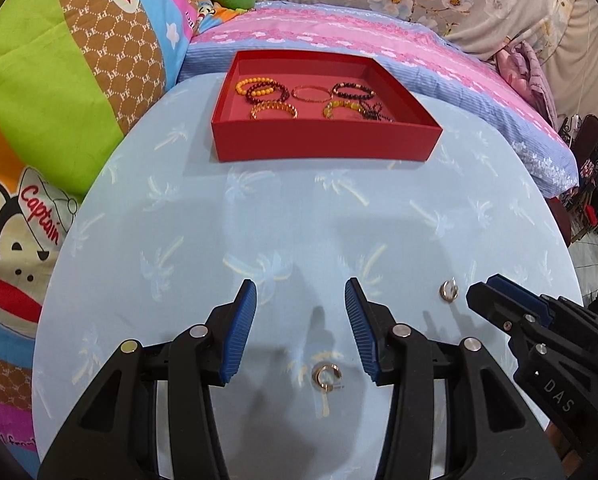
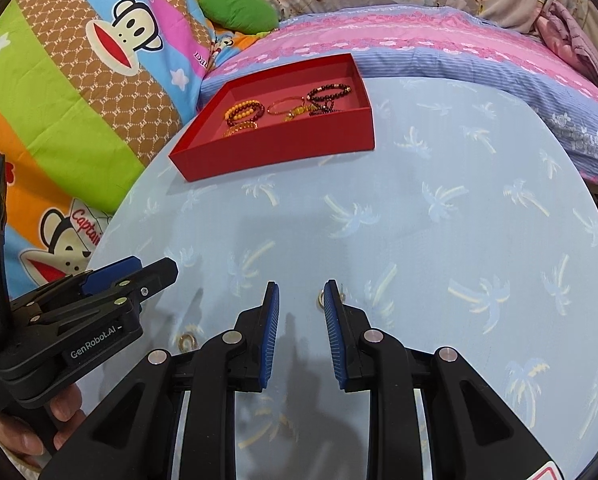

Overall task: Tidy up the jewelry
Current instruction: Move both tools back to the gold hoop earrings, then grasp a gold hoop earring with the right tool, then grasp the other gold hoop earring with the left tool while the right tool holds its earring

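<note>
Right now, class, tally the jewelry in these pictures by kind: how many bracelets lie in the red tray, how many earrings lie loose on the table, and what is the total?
Bracelets in the red tray: 6
Hoop earrings on the table: 2
Total: 8

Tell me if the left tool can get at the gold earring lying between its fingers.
Probably yes. The left tool is open, and the gold earring lies on the blue tablecloth between its fingers with nothing over it. The right tool is off to the side near the other earring.
</note>
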`<state>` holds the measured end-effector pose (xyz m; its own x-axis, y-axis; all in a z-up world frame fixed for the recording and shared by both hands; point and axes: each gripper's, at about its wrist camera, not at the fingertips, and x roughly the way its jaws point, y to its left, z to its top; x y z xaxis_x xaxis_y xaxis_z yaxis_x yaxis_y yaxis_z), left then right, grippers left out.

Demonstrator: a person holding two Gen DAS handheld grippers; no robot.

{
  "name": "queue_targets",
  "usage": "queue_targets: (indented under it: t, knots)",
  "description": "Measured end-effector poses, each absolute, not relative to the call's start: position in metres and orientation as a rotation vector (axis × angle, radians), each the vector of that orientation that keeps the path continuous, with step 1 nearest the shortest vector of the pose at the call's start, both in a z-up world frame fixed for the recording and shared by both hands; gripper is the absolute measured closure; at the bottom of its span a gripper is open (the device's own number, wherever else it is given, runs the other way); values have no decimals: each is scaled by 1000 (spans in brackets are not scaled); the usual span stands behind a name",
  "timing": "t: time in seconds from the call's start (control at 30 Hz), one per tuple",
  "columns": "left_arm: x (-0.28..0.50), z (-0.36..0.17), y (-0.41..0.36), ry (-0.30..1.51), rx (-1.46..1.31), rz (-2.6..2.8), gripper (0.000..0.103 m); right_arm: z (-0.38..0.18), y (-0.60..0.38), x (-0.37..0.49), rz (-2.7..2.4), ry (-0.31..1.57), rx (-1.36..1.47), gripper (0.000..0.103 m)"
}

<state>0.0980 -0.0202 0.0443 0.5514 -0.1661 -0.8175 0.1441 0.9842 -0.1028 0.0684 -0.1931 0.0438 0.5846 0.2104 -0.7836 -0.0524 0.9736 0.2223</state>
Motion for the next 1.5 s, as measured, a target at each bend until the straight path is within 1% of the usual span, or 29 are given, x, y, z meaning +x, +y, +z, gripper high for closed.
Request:
queue_targets:
  t: [0.33, 0.83, 0.9, 0.93, 1.27, 1.37, 1.43, 1.47, 1.5]
  knots:
    - [74, 27, -11, 1002, -42, -181, 56, 21, -196, 66, 124, 970, 160, 79]
    - [54, 17, -3, 1034, -58, -193, 56, 8, -179, 87, 93, 963, 48, 79]
    - [53, 17, -5, 1036, -56, -201, 56, 8, -177, 89, 84, 959, 33, 83]
    - [53, 17, -7, 1037, -53, -206, 56, 8, -178, 90, 81, 957, 29, 87]
    - [56, 12, -22, 1038, -21, -229, 56, 8, -184, 82, 90, 969, 84, 87]
    - [59, 11, -25, 1031, -8, -226, 57, 8, -184, 77, 96, 973, 93, 87]
    - [60, 11, -27, 1025, 5, -226, 60, 9, -183, 74, 97, 975, 96, 87]
    - [59, 11, -28, 1024, 8, -227, 62, 9, -183, 73, 99, 975, 97, 87]
    - [59, 11, -29, 1022, 15, -228, 68, 9, -183, 73, 100, 976, 97, 87]
